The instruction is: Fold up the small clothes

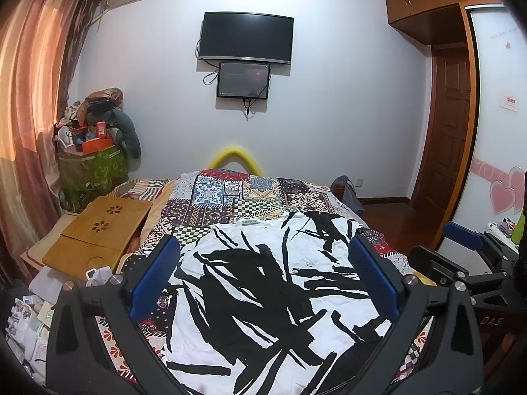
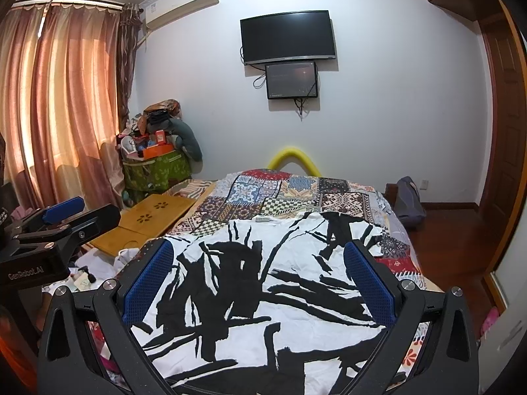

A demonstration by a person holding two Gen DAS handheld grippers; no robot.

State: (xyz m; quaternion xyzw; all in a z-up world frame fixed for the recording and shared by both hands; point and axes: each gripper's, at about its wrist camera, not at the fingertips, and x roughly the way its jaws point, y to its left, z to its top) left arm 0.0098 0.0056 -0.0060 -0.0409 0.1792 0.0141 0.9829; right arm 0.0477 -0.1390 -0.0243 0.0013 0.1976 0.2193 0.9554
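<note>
A white garment with bold black brush strokes (image 1: pixel 273 283) lies spread flat on the patchwork bedspread (image 1: pixel 230 197), its neck label at the far edge. It also shows in the right wrist view (image 2: pixel 263 283). My left gripper (image 1: pixel 263 250) hovers above the garment's near part, jaws wide open and empty. My right gripper (image 2: pixel 258 253) hovers over it too, jaws wide open and empty. The right gripper also shows at the right edge of the left wrist view (image 1: pixel 461 233), and the left gripper at the left edge of the right wrist view (image 2: pixel 66 210).
A wooden lap desk (image 1: pixel 98 233) lies on the bed's left side, with white bags (image 1: pixel 95 276) by it. A green hamper piled with things (image 1: pixel 92 164) stands in the corner by the curtains. A dark bag (image 1: pixel 349 194) sits on the floor at the right. Two screens hang on the wall.
</note>
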